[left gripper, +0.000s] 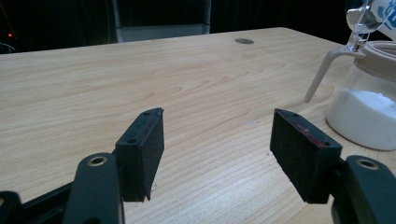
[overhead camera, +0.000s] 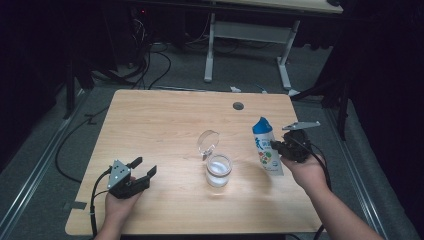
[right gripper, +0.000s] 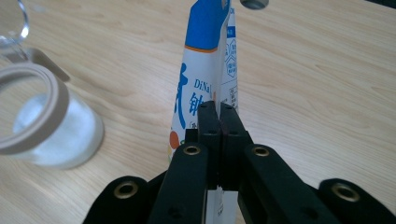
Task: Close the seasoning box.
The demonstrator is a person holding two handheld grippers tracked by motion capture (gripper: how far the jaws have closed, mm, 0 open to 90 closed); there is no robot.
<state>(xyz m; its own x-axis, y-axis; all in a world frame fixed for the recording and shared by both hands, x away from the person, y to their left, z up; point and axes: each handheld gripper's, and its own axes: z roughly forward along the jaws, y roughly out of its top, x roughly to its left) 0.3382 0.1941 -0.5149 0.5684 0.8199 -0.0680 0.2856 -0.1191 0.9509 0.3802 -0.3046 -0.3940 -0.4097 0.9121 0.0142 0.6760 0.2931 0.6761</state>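
A white and blue pouch (overhead camera: 265, 146) stands upright right of the table's middle, and my right gripper (overhead camera: 276, 145) is shut on its edge. In the right gripper view the jaws pinch the pouch (right gripper: 205, 70) flat between the pads, with my right gripper (right gripper: 219, 112) closed tight. A clear glass jar (overhead camera: 219, 170) holding white powder stands at the table's middle, its hinged lid (overhead camera: 207, 141) flipped up and back. My left gripper (overhead camera: 142, 167) rests open near the front left, with nothing between its pads. The jar (left gripper: 366, 109) appears at the right of the left gripper view beyond my left gripper (left gripper: 217, 140).
The wooden table (overhead camera: 165, 125) has a round cable hole (overhead camera: 238, 106) near its far edge. Beyond it stands another desk's white frame (overhead camera: 247, 37), with cables on the grey floor (overhead camera: 145, 65).
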